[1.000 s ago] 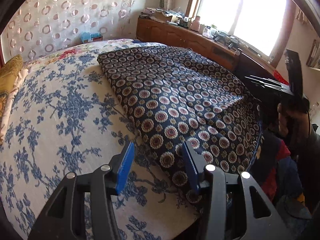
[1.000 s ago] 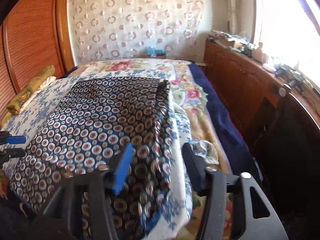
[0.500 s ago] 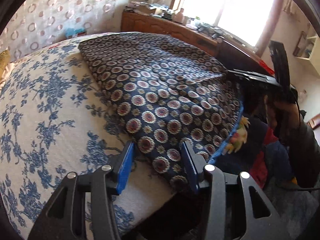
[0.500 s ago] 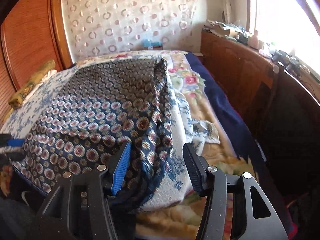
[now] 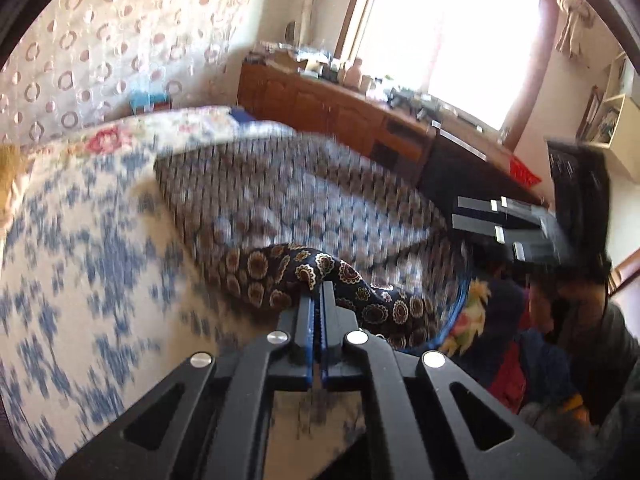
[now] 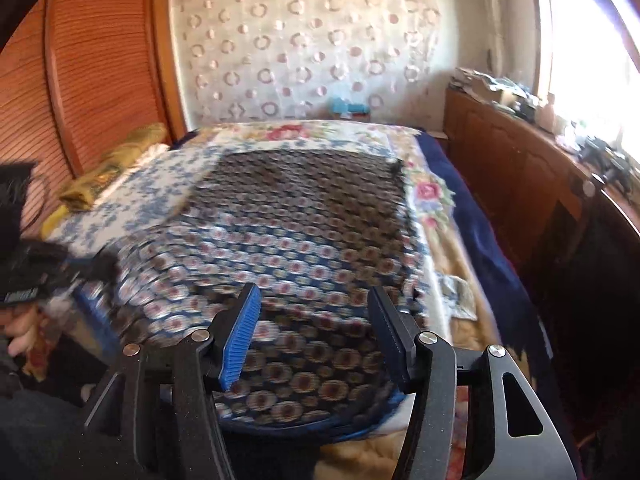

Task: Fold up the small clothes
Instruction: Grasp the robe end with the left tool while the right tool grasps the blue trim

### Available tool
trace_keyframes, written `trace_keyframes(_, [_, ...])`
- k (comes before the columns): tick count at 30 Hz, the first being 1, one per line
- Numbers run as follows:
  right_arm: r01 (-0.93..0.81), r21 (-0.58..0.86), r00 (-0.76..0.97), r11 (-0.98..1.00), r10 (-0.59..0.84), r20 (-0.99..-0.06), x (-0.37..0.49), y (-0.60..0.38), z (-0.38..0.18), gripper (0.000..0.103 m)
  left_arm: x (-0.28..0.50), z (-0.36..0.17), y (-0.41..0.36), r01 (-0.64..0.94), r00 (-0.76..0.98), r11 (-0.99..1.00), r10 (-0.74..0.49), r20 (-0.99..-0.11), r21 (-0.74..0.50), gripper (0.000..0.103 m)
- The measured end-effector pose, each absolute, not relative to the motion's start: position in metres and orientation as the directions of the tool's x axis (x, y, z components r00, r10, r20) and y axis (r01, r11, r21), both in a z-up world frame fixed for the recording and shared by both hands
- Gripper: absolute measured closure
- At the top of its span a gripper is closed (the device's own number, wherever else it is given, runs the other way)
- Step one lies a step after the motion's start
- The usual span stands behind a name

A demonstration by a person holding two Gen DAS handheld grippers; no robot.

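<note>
A dark navy garment with round medallion print [image 5: 304, 208] lies spread on the bed. My left gripper [image 5: 319, 286] is shut on its near left corner, and the pinched fold [image 5: 288, 276] bunches up in front of the jaws. In the right wrist view the same garment [image 6: 288, 224] covers the bed's middle. My right gripper [image 6: 314, 308] is open, its jaws wide apart just above the garment's near edge, holding nothing. The right gripper also shows in the left wrist view [image 5: 516, 224] at the garment's right side. Both views are motion-blurred.
The bed has a blue-and-white floral sheet [image 5: 80, 240] and a flowered blanket [image 6: 436, 200]. A wooden sideboard [image 5: 328, 108] with clutter runs under the window. A wooden headboard [image 6: 92, 80] and a yellow cloth [image 6: 116, 164] are at the left.
My left gripper has closed on the garment's near corner and lifted it. My right gripper stays open and has shifted left over the garment's near edge.
</note>
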State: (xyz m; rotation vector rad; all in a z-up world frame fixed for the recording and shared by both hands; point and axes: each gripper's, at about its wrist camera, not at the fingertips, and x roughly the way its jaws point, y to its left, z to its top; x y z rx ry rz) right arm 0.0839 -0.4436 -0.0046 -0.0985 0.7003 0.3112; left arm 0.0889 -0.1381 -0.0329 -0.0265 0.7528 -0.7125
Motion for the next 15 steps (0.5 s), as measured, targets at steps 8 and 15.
trace_keyframes(8, [-0.408, 0.013, 0.701, 0.913, 0.322, -0.636, 0.072, -0.410, 0.004, 0.037, 0.126, 0.001, -0.155, 0.582, 0.537, 0.758, -0.631, -0.560, -0.295, 0.103])
trace_keyframes(15, [-0.449, -0.024, 0.700, 0.893, 0.335, -0.630, 0.066, -0.394, 0.002, 0.036, 0.136, 0.008, -0.159, 0.571, 0.559, 0.766, -0.627, -0.543, -0.297, 0.103])
